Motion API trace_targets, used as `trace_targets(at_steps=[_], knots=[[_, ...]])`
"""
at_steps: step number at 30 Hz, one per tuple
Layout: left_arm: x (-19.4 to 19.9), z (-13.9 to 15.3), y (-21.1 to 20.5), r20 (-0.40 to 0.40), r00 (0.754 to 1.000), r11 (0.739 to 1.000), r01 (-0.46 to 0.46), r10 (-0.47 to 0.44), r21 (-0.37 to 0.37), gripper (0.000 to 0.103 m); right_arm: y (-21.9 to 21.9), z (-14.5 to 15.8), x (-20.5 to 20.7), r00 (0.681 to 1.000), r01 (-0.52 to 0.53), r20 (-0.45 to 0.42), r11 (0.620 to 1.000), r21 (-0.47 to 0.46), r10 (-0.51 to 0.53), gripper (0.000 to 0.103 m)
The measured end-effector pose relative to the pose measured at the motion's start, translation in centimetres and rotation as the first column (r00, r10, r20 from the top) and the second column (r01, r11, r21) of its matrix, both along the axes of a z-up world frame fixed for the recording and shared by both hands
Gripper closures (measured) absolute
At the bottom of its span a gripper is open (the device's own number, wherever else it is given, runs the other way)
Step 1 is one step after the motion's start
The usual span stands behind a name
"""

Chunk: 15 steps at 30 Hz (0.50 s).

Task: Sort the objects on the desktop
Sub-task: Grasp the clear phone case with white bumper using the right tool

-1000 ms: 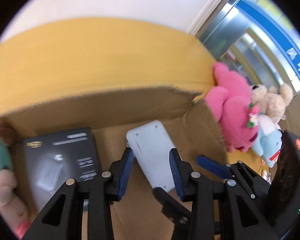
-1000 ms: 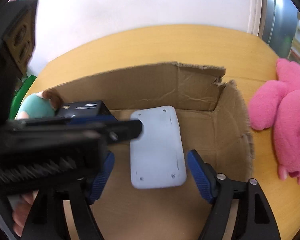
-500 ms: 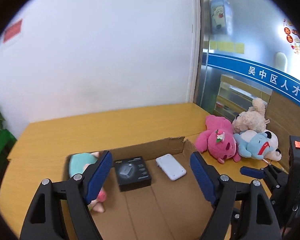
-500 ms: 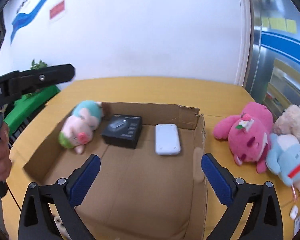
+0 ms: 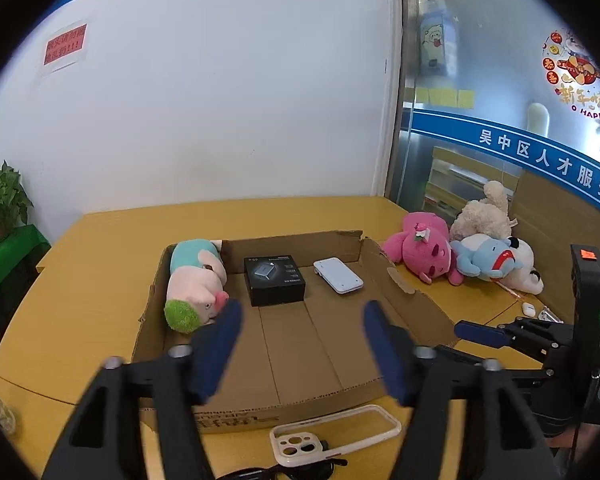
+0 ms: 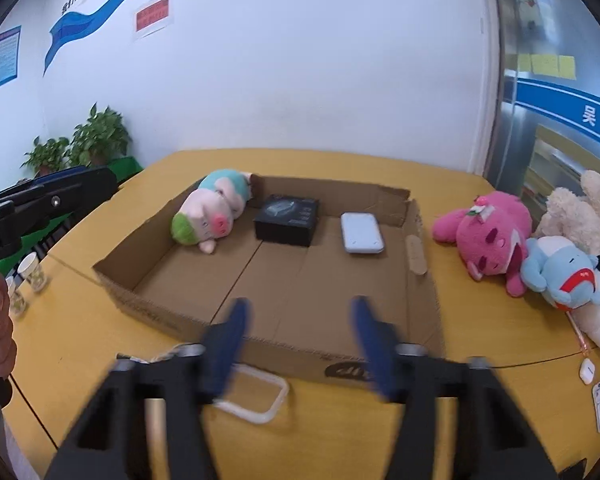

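An open cardboard box (image 5: 404,300) (image 6: 124,276) lies on the yellow table. Inside at its far end are a pig plush (image 5: 194,284) (image 6: 212,210), a black box (image 5: 274,285) (image 6: 288,218) and a white power bank (image 5: 339,276) (image 6: 361,233). My left gripper (image 5: 302,336) is open and empty above the box's near edge. My right gripper (image 6: 298,326) is open and empty, also over the near edge. A clear phone case (image 5: 334,436) (image 6: 256,398) lies on the table in front of the box.
A pink plush (image 5: 420,252) (image 6: 492,232), a blue plush (image 5: 488,258) (image 6: 560,270) and a beige plush (image 5: 482,214) (image 6: 576,208) lie right of the box. Small white items (image 6: 588,370) sit at the right table edge. Paper cups (image 6: 30,272) stand on the left.
Both grippers have pulled back and up out of the box, away from the white power bank, which stays inside. Both jaws have opened wider. The whole table now shows.
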<state>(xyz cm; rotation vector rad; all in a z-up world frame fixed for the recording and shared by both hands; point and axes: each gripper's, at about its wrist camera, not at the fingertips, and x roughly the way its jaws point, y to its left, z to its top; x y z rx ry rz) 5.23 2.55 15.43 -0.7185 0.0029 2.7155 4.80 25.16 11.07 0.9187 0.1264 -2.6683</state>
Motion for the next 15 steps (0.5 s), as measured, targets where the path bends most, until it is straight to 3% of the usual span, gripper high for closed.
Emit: trace_targets(at_steps=[1, 3, 4, 5, 6, 7, 9, 15], knots=[[0.1, -0.4, -0.3, 0.034, 0.999, 1.0, 0.014, -0.014, 0.009, 0.096, -0.2, -0.2, 0.4, 1.0, -0.009, 0.007, 1.0, -0.006, 0.009, 0.064], [0.5, -1.3, -0.8, 0.071, 0.997, 1.0, 0.017, -0.018, 0.02, 0.096, -0.4, -0.5, 1.2, 1.0, -0.016, 0.004, 1.0, -0.017, 0.016, 0.054], [0.9, -1.7, -1.0, 0.07, 0.998, 1.0, -0.001, 0.0, 0.011, 0.096, -0.5, -0.6, 1.5, 1.0, -0.02, 0.002, 0.999, -0.025, 0.02, 0.031], [1.3, -2.1, -1.2, 0.07, 0.997, 1.0, -0.017, 0.017, 0.005, 0.094, -0.5, -0.7, 1.9, 1.0, -0.023, -0.003, 0.999, -0.034, 0.023, 0.016], [1.6, -2.5, -1.6, 0.075, 0.997, 0.999, -0.032, 0.031, 0.007, 0.079, -0.5, -0.8, 2.5, 1.0, -0.017, -0.02, 0.999, -0.036, 0.017, 0.0], [1.7, -2.8, -1.9, 0.085, 0.996, 0.999, -0.039, 0.037, 0.016, 0.048, -0.6, -0.8, 3.0, 0.999, -0.011, -0.036, 0.999, -0.038, 0.01, 0.0], [2.3, -3.3, -3.0, 0.09, 0.994, 0.996, -0.065, 0.059, 0.06, 0.02, -0.7, -1.6, 3.2, 1.0, -0.009, -0.016, 0.999, -0.042, 0.008, 0.0], [1.8, -5.9, -4.7, 0.181, 0.982, 0.991, -0.079, 0.059, 0.107, 0.02, -0.5, -4.5, 3.6, 0.997, -0.005, 0.077, 0.997, -0.08, 0.012, 0.0]])
